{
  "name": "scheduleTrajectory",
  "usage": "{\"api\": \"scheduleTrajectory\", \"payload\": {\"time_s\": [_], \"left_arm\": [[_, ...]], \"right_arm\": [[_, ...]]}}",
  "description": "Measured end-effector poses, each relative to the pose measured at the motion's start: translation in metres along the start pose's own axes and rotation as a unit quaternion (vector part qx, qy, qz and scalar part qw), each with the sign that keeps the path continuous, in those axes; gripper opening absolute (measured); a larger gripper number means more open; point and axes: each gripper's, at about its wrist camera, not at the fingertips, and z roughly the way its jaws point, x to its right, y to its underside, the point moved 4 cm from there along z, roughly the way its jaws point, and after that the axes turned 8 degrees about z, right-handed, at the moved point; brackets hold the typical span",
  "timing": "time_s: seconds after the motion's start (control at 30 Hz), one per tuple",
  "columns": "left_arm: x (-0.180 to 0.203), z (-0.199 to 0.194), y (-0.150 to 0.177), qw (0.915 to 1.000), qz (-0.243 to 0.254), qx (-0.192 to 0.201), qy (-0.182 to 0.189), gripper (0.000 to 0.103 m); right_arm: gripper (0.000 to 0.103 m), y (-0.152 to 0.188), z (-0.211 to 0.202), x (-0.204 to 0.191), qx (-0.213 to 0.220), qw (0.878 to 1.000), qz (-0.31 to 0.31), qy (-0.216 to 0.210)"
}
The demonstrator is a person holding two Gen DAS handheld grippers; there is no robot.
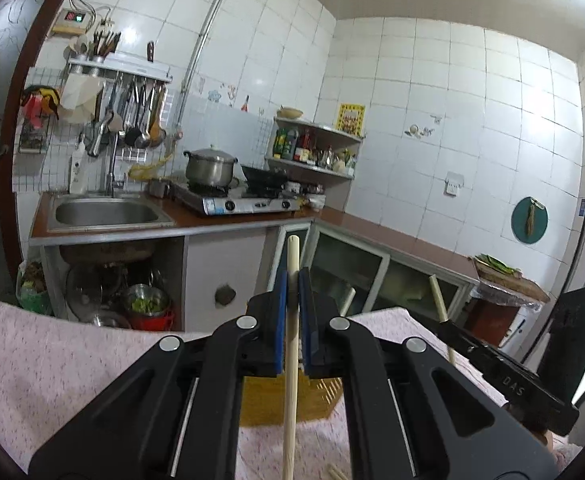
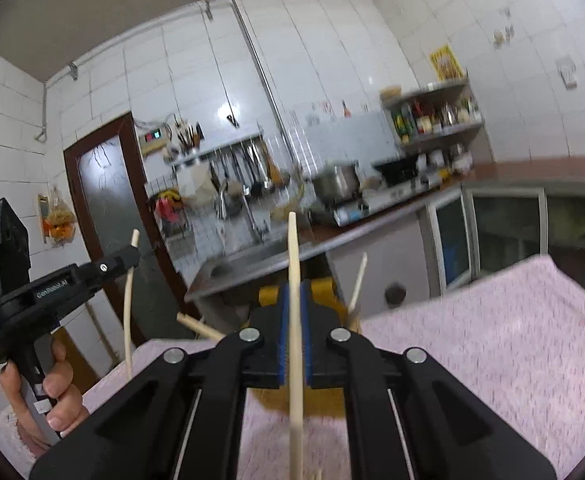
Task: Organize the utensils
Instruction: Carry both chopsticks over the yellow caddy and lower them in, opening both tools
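Note:
My left gripper [image 1: 293, 280] is shut on a pale wooden chopstick [image 1: 291, 344] that stands upright between the blue pads. My right gripper [image 2: 294, 292] is shut on a second wooden chopstick [image 2: 294, 320], also upright. Both are raised above a table covered with a pink cloth [image 2: 492, 340]. A yellow utensil holder [image 1: 284, 400] sits on the cloth under the grippers and also shows in the right wrist view [image 2: 320, 292], with other chopsticks [image 2: 358, 280] leaning in it. The right gripper and its chopstick [image 1: 438, 300] show at the right of the left wrist view; the left gripper [image 2: 128, 258] shows at the left of the right wrist view.
A kitchen counter [image 1: 228, 220] with a steel sink [image 1: 108, 212], a gas stove [image 1: 244, 200] and a pot [image 1: 210, 168] runs along the far wall. Utensils hang on a wall rack [image 1: 132, 112]. A corner shelf [image 1: 316, 148] holds bottles. A brown door [image 2: 104, 200] is at the left.

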Motion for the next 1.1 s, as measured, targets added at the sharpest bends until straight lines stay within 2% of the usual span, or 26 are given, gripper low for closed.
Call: {"api": "scheduleTrajectory", "payload": {"time_s": [0.17,0.33,0.4,0.6,0.8,0.93,1.1], "left_arm": [[0.002,0.012,-0.009,0.9997,0.014,0.02,-0.005,0.004],[0.002,0.023,-0.022,0.9987,0.01,0.05,0.003,0.004],[0.002,0.027,-0.029,0.9973,0.015,0.071,-0.007,0.004],[0.003,0.042,-0.04,0.9938,0.026,0.108,-0.011,0.004],[-0.004,0.063,-0.045,0.9932,0.009,0.116,-0.01,0.004],[-0.005,0.08,-0.042,0.9915,0.018,0.125,-0.031,0.004],[-0.006,0.09,-0.034,0.9897,0.026,0.134,-0.041,0.004]], "right_arm": [[0.006,-0.013,0.007,-0.016,0.076,0.996,-0.036,-0.015],[0.006,-0.022,0.02,-0.021,0.117,0.992,-0.032,-0.026],[0.006,-0.026,0.028,-0.02,0.131,0.991,-0.02,-0.034],[0.006,-0.031,0.05,-0.017,0.157,0.987,-0.025,-0.027],[0.006,-0.041,0.071,-0.017,0.192,0.981,-0.023,-0.006],[0.006,-0.043,0.087,-0.016,0.211,0.977,-0.03,0.016],[0.006,-0.042,0.099,-0.016,0.219,0.975,-0.029,0.016]]}}
